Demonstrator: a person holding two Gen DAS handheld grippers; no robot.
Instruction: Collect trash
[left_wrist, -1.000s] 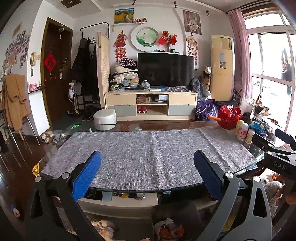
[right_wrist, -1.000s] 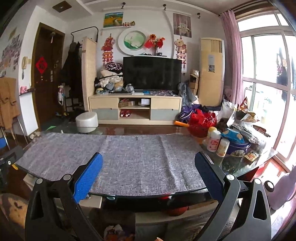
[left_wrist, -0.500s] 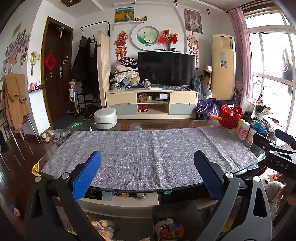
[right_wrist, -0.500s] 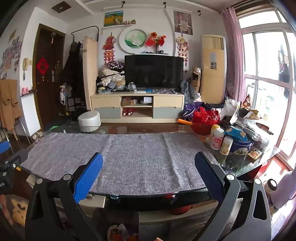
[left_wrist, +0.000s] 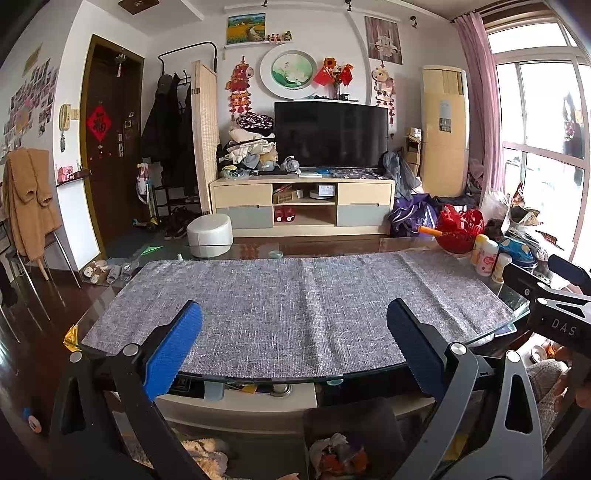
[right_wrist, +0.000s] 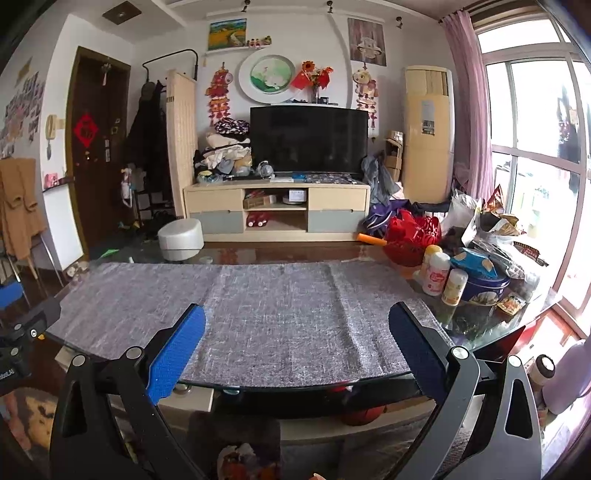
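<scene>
Above the near edge of a glass table (left_wrist: 511, 295), both grippers hang level with their blue-padded fingers spread wide and nothing between them. The left gripper (left_wrist: 293, 345) faces the middle of a grey cloth (left_wrist: 295, 295) that covers most of the tabletop; the right gripper (right_wrist: 295, 349) faces the same cloth from a little further right, and its black frame shows at the right margin of the left view.

No loose rubbish lies on the cloth. Crumpled paper and wrappers show low down in a dark bin (left_wrist: 351, 432) under the table's near edge, also visible at the bottom of the right view (right_wrist: 236, 454). Likely remaining trash sits in the heap at the table's right end: crinkled snack bags (right_wrist: 491, 221), beside white bottles (right_wrist: 436, 273), a blue tin (right_wrist: 484, 284) and a red basket (right_wrist: 410, 236). Which of these counts as trash cannot be told.

Judged stage: between picks, or near the finish. To do the next pick well, the right gripper is better placed for the heap. Approach a loose bag edge from above, close on a fold rather than a flat face, and lift clear before crossing the bottles, which stand close together and look easy to topple. Keep the fingers off the glass. Carry the piece low to the bin and release directly over its mouth.
</scene>
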